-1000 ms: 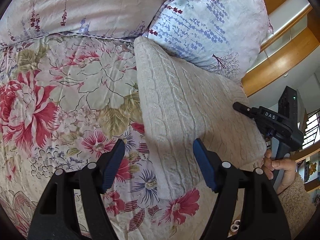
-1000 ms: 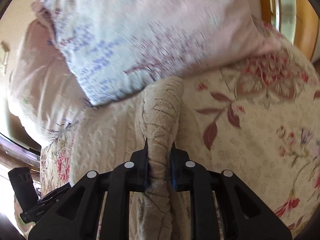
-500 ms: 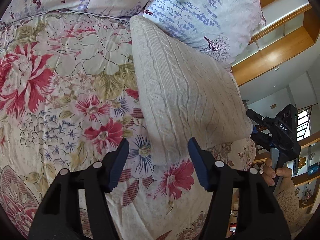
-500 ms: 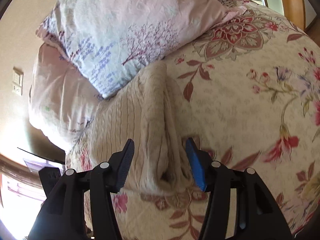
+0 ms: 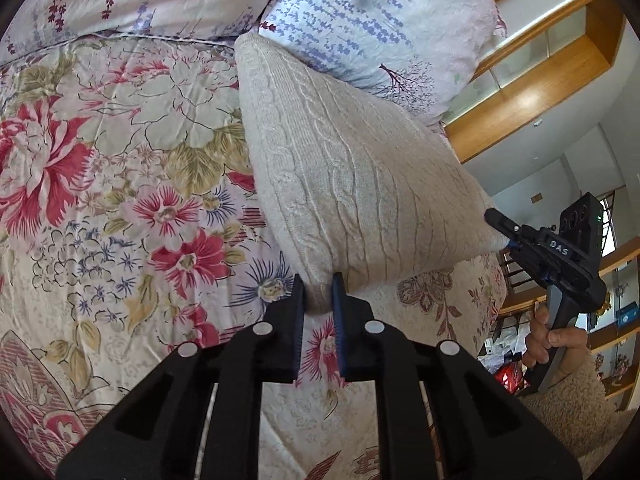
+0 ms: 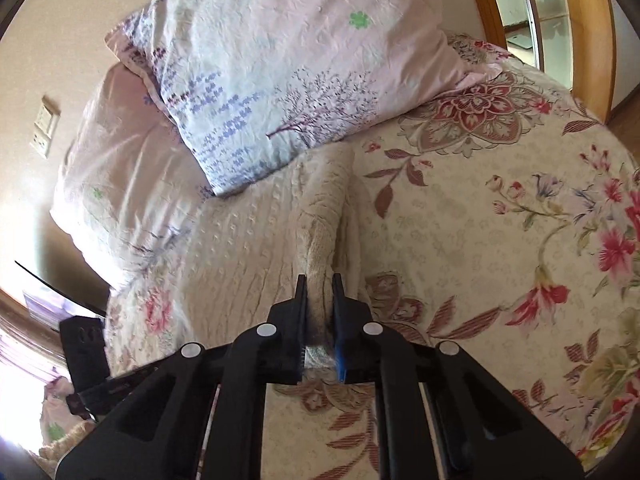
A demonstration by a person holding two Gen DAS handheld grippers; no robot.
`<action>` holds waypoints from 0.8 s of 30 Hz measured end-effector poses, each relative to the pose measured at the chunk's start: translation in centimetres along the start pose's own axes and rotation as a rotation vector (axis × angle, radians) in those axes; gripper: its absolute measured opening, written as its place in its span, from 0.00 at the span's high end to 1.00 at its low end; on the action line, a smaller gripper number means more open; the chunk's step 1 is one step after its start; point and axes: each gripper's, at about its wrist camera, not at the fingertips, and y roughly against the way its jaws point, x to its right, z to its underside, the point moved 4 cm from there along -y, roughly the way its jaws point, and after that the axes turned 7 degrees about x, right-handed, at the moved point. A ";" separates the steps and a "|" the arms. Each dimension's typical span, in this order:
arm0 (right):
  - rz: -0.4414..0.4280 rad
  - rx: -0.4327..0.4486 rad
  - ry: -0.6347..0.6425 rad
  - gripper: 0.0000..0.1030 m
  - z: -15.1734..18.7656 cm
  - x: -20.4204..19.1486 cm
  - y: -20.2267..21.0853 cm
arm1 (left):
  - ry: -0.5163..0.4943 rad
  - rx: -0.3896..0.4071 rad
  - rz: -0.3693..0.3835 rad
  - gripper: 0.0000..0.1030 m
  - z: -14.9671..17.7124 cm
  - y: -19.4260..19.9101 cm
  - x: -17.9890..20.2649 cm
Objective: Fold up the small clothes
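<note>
A cream cable-knit sweater (image 5: 352, 184) lies folded on a floral bedspread (image 5: 120, 184), its far end against the pillows. My left gripper (image 5: 318, 282) is shut on the near left corner of the sweater. My right gripper (image 6: 320, 282) is shut on the near right corner, where the knit (image 6: 320, 240) bunches into a ridge between the jaws. The right gripper also shows in the left wrist view (image 5: 508, 236), at the sweater's right corner. The near edge is lifted a little off the bed.
Two lavender-print pillows (image 5: 380, 28) (image 6: 280, 80) lie at the head of the bed behind the sweater. A wooden frame and window (image 5: 532, 80) stand to the right. A wall with a socket (image 6: 44, 128) is on the left in the right wrist view.
Half a second ago both grippers were open above the sweater's near edge. Both have since closed on its two near corners; the right one had let go just before that.
</note>
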 end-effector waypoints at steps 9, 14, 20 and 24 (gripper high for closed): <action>0.129 -0.078 0.096 0.90 3.0 2.0 -2.1 | -0.029 -0.031 -0.012 0.89 1.0 -0.9 -1.2; 0.150 -0.079 0.140 0.90 3.4 2.1 -2.6 | -0.062 -0.039 -0.028 0.89 1.1 -1.3 -1.1; 0.141 -0.077 0.130 0.89 3.2 2.5 -3.0 | -0.042 -0.042 -0.012 0.84 1.0 -1.5 -1.1; 0.101 -0.083 0.111 0.74 2.5 2.1 -2.4 | -0.021 -0.030 0.026 0.73 0.6 -0.5 -0.9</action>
